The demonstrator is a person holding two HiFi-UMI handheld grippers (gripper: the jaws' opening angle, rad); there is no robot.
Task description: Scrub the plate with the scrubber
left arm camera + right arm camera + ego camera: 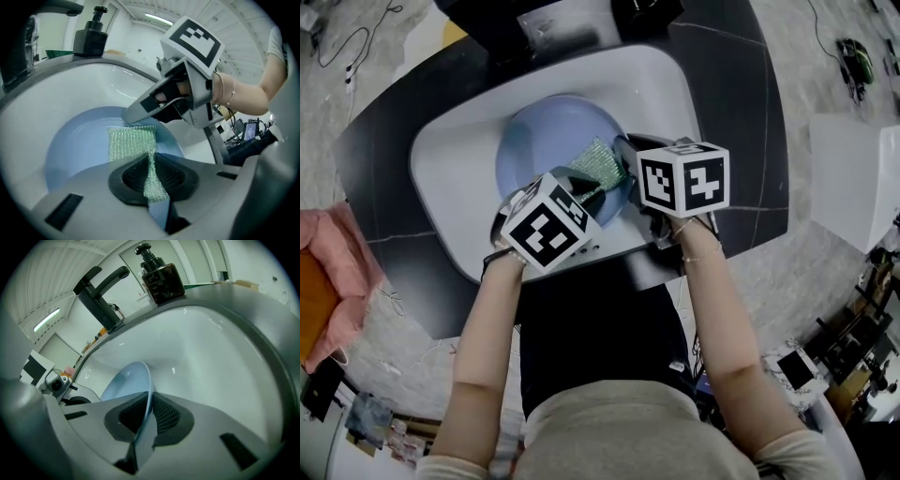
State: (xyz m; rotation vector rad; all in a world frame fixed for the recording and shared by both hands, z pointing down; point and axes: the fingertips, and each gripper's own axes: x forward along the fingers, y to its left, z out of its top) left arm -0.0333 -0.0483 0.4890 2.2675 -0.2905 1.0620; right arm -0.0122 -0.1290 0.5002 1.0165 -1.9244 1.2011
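Note:
A pale blue plate [546, 141] lies tilted in the white sink [450, 159]. My right gripper [630, 161] is shut on the plate's right rim; in the right gripper view the rim [149, 394] runs edge-on between the pads. My left gripper [589, 190] is shut on a green mesh scrubber [602, 161], whose free end lies flat on the plate's face [79, 145]. In the left gripper view the scrubber [133, 140] reaches from the pads up to just below the right gripper [133, 112].
A black faucet [101, 291] and a dark soap dispenser [159, 277] stand on the far rim of the sink. A dark counter [731, 112] surrounds the basin. Pink cloth [333, 272] lies on the floor at the left.

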